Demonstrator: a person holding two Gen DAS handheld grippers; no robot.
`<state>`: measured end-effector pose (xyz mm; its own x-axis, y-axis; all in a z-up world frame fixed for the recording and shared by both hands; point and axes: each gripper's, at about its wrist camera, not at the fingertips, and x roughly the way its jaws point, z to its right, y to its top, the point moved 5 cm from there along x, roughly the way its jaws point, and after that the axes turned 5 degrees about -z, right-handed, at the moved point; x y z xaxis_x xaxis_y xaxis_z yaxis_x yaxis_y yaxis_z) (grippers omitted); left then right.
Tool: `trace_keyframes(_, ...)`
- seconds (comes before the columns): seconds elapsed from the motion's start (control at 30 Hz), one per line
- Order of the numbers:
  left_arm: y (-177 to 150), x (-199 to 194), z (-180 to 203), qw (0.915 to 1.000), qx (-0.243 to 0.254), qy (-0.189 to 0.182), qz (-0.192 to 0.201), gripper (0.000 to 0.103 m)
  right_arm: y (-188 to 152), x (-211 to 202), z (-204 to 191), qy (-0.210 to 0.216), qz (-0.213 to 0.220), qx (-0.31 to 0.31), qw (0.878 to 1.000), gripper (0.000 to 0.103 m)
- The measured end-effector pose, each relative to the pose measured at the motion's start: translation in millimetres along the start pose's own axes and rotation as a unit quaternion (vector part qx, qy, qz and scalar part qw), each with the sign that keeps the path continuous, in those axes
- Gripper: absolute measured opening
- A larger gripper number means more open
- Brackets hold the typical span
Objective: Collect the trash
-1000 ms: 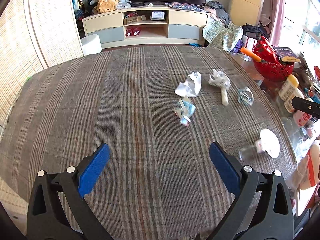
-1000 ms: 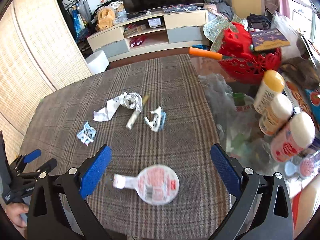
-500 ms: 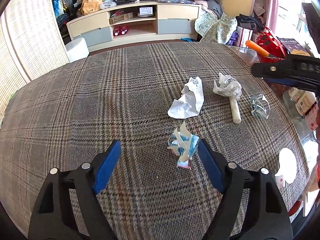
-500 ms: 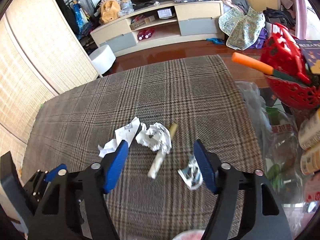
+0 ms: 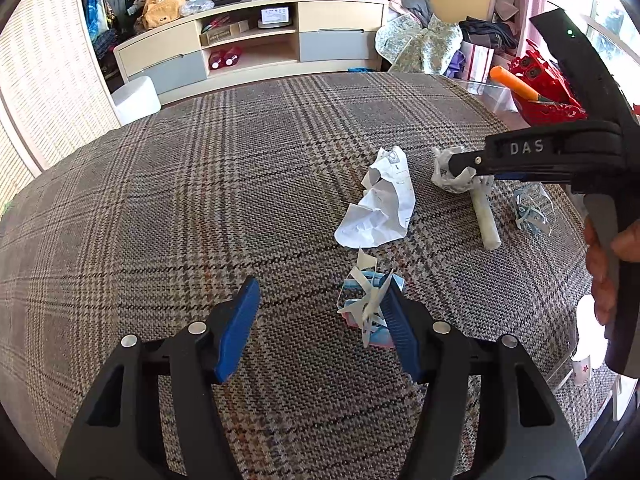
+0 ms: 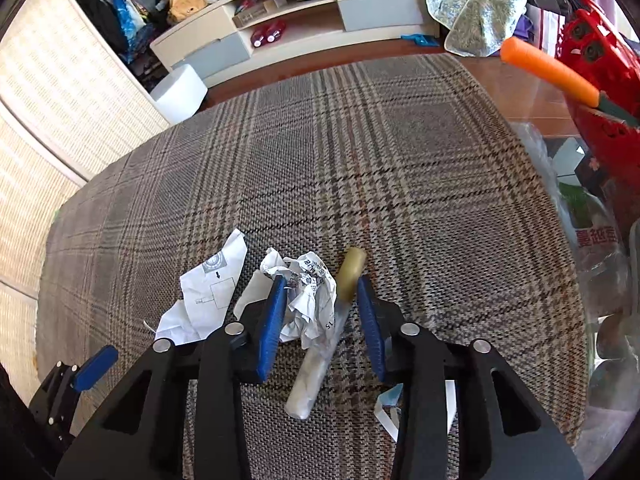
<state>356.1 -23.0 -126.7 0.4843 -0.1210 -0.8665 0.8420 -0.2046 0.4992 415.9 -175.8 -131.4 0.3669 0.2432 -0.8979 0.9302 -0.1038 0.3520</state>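
Observation:
Several pieces of trash lie on the plaid tablecloth (image 5: 200, 200). My left gripper (image 5: 320, 312) is open; a blue and white torn wrapper (image 5: 368, 304) lies against its right finger. A flat white paper (image 5: 380, 204) lies beyond it, also in the right wrist view (image 6: 208, 296). My right gripper (image 6: 322, 312) is open around a crumpled white paper ball (image 6: 310, 300) and a wrapped stick (image 6: 332, 328), its fingers not touching them. The right gripper shows in the left wrist view (image 5: 464, 164) over that ball. A crumpled clear wrapper (image 5: 532, 208) lies at the right.
A red basket (image 6: 604, 80) with an orange-handled tool (image 6: 548, 70) stands at the table's right, beside plastic bags and bottles (image 6: 592, 248). A white lid (image 5: 588, 328) lies near the right edge. A TV cabinet (image 5: 256, 48) and white stool (image 5: 136, 96) stand beyond the table.
Both grippers moved forward and down toward the trash and narrowed. The right one now brackets the paper ball and stick; the left one reached the blue wrapper.

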Motion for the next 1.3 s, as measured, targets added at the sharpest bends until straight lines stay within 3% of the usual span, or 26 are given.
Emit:
trace_keyframes(0.13, 1.5, 4.6, 2.5, 0.9999, 0.008, -0.007, -0.004, 0.051, -3.0, 6.5, -2.5, -0.008, -0.002, -0.003, 1.0, 0.034)
trace_keyframes(0.2, 2.8, 6.5, 3.7, 0.9999, 0.011, -0.008, -0.003, 0.048, -6.3, 6.9, -8.4, -0.031, 0.004, -0.023, 0.999, 0.034)
trace_keyframes(0.4, 3.1, 10.3, 8.9, 0.9997, 0.015, -0.019, -0.006, 0.015, -8.4, 5.6, -7.3, -0.042, 0.002, -0.031, 0.999, 0.027)
trace_keyframes(0.57, 1.5, 3.7, 11.5, 0.9997, 0.019, -0.014, -0.002, 0.006, -10.9, -4.6, -5.7, -0.031, 0.004, -0.034, 0.999, 0.027)
trace_keyframes(0.8, -0.5, -22.4, 11.5, 0.9997, 0.02, 0.0, 0.014, 0.003, -6.2, -45.8, -18.4, -0.011, 0.036, -0.049, 0.998, 0.027)
trace_keyframes(1.0, -1.8, -69.7, 13.7, 0.9989, 0.017, 0.014, 0.041, 0.003, -13.2, -105.2, -30.9, -0.013, 0.072, -0.071, 0.995, 0.027)
trace_keyframes(1.3, -27.6, -146.2, 34.2, 0.9974, 0.029, 0.025, 0.061, 0.003, -59.0, -180.9, -31.5, -0.01, 0.096, -0.092, 0.991, 0.027)
